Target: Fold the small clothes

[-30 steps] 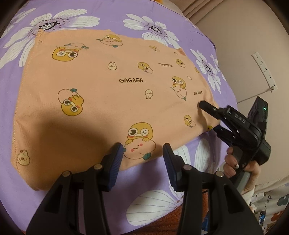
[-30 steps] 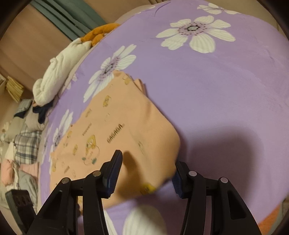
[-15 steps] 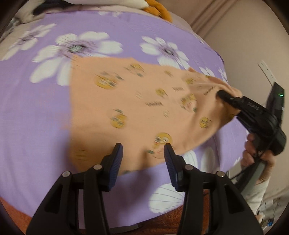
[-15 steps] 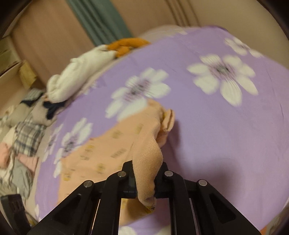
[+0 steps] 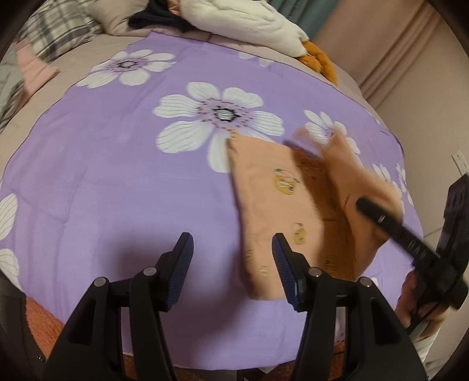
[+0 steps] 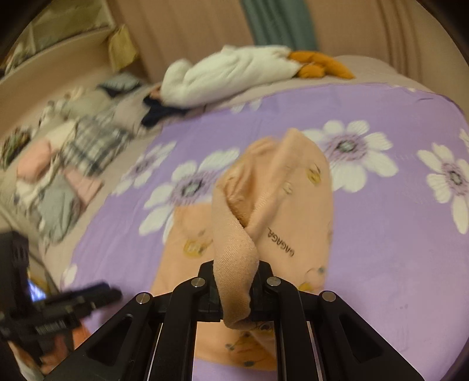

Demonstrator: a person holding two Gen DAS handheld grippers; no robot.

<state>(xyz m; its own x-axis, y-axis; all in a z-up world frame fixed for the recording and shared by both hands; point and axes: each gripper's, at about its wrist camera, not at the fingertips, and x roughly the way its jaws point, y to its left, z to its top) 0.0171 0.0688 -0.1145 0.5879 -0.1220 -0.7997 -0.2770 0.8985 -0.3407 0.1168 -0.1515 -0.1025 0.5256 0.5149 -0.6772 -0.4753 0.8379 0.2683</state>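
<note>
A peach garment with yellow cartoon prints (image 5: 275, 211) lies on the purple flowered sheet (image 5: 117, 181). My right gripper (image 6: 234, 296) is shut on an edge of the garment (image 6: 278, 205) and holds that side lifted above the sheet, so the cloth drapes over itself. In the left wrist view the right gripper (image 5: 363, 205) shows at the right with the raised cloth. My left gripper (image 5: 233, 252) is open and empty, low over the sheet at the garment's near left edge.
A white plush with orange feet (image 5: 263, 20) lies at the bed's far end. A heap of plaid and other clothes (image 6: 73, 158) lies at the left. A wall with a socket (image 5: 458, 159) is at the right.
My right gripper closed on the garment's edge and lifted it up and over toward the left. My left gripper pulled back and left, staying open.
</note>
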